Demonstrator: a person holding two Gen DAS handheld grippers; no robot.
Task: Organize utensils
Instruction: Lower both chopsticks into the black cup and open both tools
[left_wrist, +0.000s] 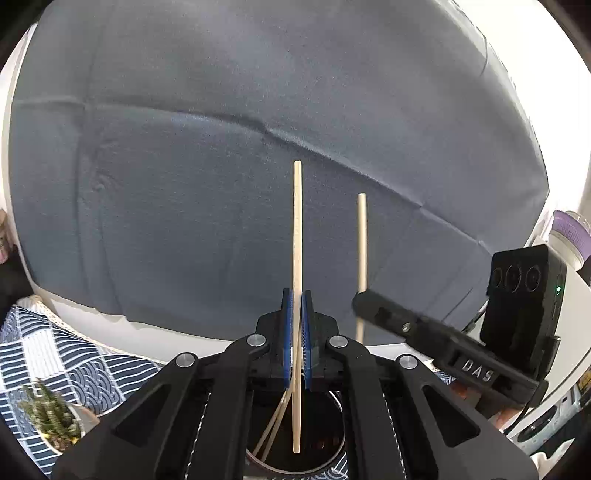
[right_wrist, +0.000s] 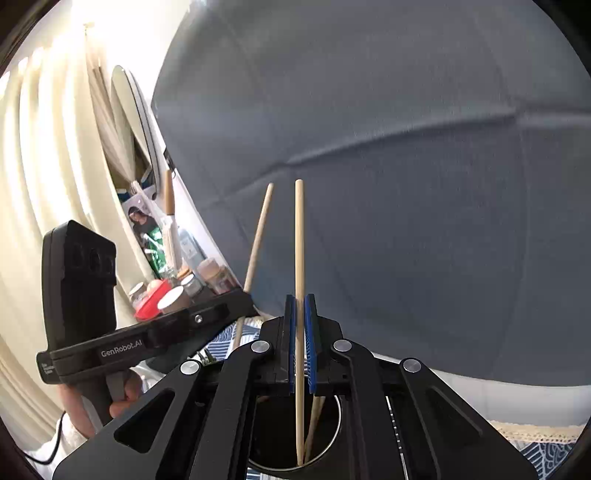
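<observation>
Daylight strong from curtains (right_wrist: 40, 155), blown-out glare upper left of right view. Grey cloth (left_wrist: 221, 166) evenly lit, soft fold shadows. Heavy fisheye bending, dark corners. Potted plant (left_wrist: 51, 421) blurred; right view slightly smeared.

A creased grey-blue cloth (left_wrist: 221, 147) hangs as a backdrop over a white wall and fills most of both views. Below it lies a tablecloth (left_wrist: 55, 354) with a navy-and-white wave pattern, a small potted plant (left_wrist: 51, 417) at its near left corner. In the right wrist view, cream curtains (right_wrist: 44, 166) glow with daylight beside an oval mirror (right_wrist: 127, 110) and a shelf of jars (right_wrist: 184, 288).
</observation>
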